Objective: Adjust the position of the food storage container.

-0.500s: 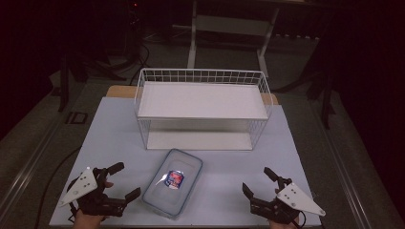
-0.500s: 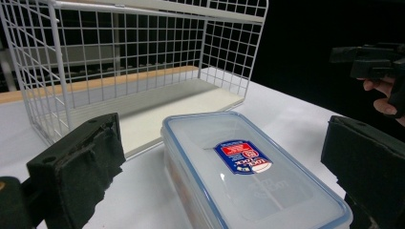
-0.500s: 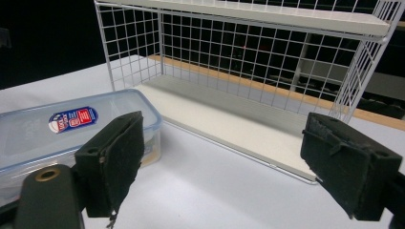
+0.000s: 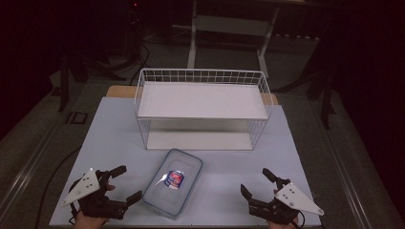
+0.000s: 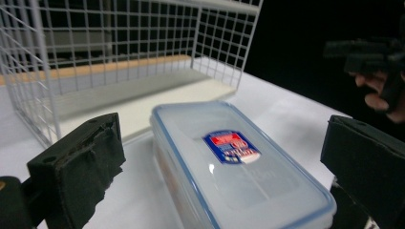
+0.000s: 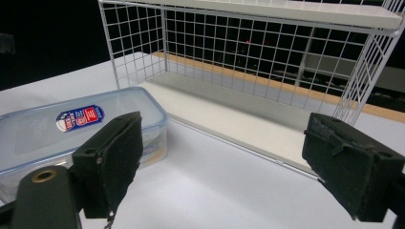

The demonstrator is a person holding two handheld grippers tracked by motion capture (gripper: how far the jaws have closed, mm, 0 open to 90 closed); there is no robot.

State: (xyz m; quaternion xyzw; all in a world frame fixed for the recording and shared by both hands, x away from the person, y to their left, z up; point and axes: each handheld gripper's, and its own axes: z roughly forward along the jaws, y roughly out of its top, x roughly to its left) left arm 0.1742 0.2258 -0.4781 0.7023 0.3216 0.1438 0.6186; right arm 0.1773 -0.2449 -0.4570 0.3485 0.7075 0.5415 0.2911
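1. Compared with half a second ago, hardly anything is changing: the left gripper is sitting at the near left corner of the table, the right gripper at the near right corner, both in the same places as before.
2. Both grippers are standing wide open, with nothing pressed between the jaws.
3. The plastic box with the blue-edged lid and red-and-blue sticker is lying flat on the table between the two grippers, closer to the left one, whose near jaw tip is almost touching the box's corner.
4. The white wire shelf is standing behind the box, both of its boards bare.
5. In the left gripper view the box is lying straight ahead between the open jaws, so I judge that a grasp is being lined up and lifting is not yet starting.
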